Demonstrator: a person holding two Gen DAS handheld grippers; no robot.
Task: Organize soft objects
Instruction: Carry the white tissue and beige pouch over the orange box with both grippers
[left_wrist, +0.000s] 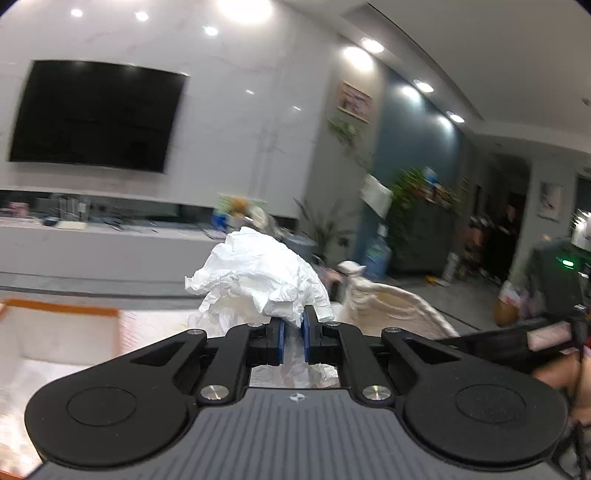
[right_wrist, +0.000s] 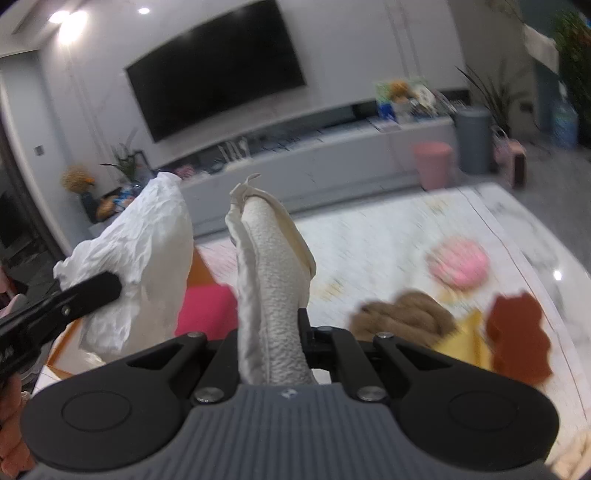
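A crumpled white cloth (left_wrist: 258, 284) is pinched by the left gripper (left_wrist: 293, 332), lifted clear of the table (right_wrist: 406, 229). A cream towel (right_wrist: 269, 280) is clamped by the right gripper (right_wrist: 273, 332), likely for sorting.

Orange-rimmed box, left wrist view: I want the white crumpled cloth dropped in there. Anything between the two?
Nothing visible blocks it. The left hand-held gripper holds the white crumpled cloth in the air; the orange-rimmed box sits open, lower left. The cream towel lies on the other side.

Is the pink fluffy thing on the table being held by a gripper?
No, the pink fluffy thing lies alone on the table; the right gripper holds a cream cloth.
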